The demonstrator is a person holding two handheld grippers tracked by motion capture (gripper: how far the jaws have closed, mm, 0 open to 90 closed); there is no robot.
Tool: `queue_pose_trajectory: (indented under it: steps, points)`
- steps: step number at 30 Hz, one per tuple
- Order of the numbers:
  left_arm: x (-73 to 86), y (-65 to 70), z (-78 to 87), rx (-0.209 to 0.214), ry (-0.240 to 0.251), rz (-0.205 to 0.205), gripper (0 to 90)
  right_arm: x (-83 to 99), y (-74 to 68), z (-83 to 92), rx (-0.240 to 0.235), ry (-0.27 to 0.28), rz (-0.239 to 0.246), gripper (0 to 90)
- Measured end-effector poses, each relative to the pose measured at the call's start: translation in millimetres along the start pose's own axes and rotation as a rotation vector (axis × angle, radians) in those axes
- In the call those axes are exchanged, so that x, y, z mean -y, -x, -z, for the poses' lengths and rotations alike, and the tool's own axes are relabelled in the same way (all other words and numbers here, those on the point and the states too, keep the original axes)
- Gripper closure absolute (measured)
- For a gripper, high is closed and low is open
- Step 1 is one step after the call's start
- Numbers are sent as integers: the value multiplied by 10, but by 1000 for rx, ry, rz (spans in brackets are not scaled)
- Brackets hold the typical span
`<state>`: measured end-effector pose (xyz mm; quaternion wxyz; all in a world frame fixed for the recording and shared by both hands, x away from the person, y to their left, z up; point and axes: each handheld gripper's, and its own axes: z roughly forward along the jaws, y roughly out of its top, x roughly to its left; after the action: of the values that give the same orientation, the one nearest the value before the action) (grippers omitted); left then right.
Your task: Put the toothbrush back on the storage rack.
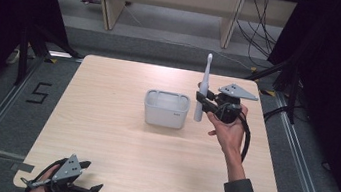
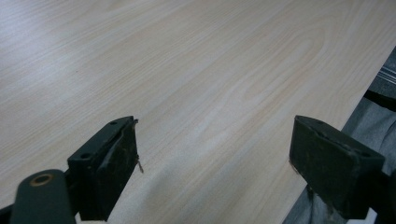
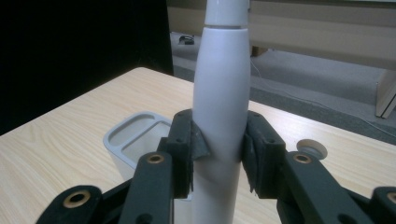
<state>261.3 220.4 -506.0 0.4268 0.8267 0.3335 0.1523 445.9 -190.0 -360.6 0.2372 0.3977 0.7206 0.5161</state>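
The electric toothbrush [image 1: 203, 88] stands upright in the air, brush head at the top, above the right half of the counter [image 1: 116, 144]. The right tool [image 1: 204, 102] pinches it on the thick lower part of its white handle; in the right gripper view the handle [image 3: 219, 116] rises between the two black pads, which press on it from both sides. The handle's lower end hangs just to the right of a grey holder [image 1: 166, 108] and is clear of it. The holder is an open-topped box near the middle of the counter, and in the right gripper view its rim [image 3: 135, 133] shows a divider that splits it into compartments. A small round white piece [image 3: 312, 148] lies on the counter beyond the right tool. The person's right hand [image 1: 228, 129] reaches in from the lower right to carry the tool.

The left tool [image 1: 76, 187] rests at the near left edge of the counter, well apart from the toothbrush. Its jaws are spread wide over bare wood [image 2: 201, 84], with nothing between them.
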Motion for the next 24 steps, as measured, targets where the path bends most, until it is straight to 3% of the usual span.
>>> queue_pose_trajectory:
  steps: [8,9,10,11,12,14,18,20,21,24]
  points:
    - [2,0,-3,-2,0,2,147,-128,-44,-35,-20,10,10,667]
    - [1,8,2,-4,-4,8,147,-139,-49,-41,-4,24,19,667]
    - [2,4,-4,2,-3,4,147,-150,-64,-46,-17,12,3,667]
    - [1,3,-3,2,-1,1,147,-165,-55,-58,-9,20,33,667]
    - [1,3,-3,2,-1,1,147,-165,-55,-58,-9,20,33,667]
    - [-4,8,6,4,-2,6,147,-189,-89,-98,-10,20,7,666]
    - [1,-2,0,-1,1,0,147,-206,-91,-138,-8,24,21,667]
    - [-4,3,7,2,-6,2,147,-219,-99,-173,-22,10,-2,667]
    - [-5,-2,8,0,-9,-4,147,-227,-84,-190,-17,22,23,667]
    - [-2,7,6,4,-1,7,147,-241,-109,-219,-20,13,-8,667]
